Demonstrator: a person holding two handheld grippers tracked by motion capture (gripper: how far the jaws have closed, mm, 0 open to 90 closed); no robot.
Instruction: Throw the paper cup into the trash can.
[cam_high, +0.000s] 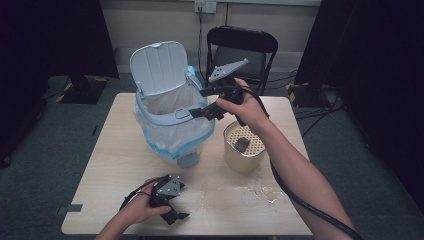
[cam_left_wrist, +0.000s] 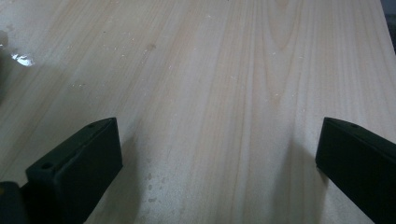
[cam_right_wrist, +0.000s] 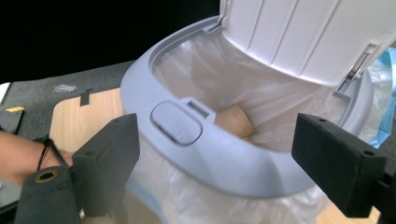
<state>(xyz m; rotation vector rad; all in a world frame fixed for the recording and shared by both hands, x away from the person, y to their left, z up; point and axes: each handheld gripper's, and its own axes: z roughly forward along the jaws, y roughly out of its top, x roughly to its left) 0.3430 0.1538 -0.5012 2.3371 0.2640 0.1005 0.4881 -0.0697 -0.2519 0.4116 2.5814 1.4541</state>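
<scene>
1. The right gripper (cam_high: 199, 111) is held above the far middle of the wooden table (cam_high: 110, 170), at the right side of the small lidded bin (cam_high: 172, 120). In the right gripper view its jaws stand wide apart with nothing between them, pointing at the bin's grey rim ring (cam_right_wrist: 219, 158).
2. The bin stands on the far left part of the table. Its white lid (cam_high: 159, 67) is tipped up and back, so the mouth is open. A clear plastic liner (cam_high: 175, 135) with a blue edge hangs over the bin's sides.
3. Inside the liner, the right gripper view shows a tan, rounded object (cam_right_wrist: 233, 120) lying low in the bin, just behind the rim's push tab (cam_right_wrist: 176, 122). What it is cannot be told.
4. The left gripper (cam_high: 172, 212) rests low at the near edge of the table, left of centre, well apart from the bin. In the left gripper view its jaws are spread wide over bare wood, holding nothing.
5. A beige round container (cam_high: 243, 150) stands to the right of the bin, below the right forearm. A perforated insert sits in its top with a dark small piece (cam_high: 242, 144) on it.
6. A wet patch (cam_high: 260, 192) glistens on the table near the container's near side.
7. A black folding chair (cam_high: 250, 47) stands beyond the table's far edge.
</scene>
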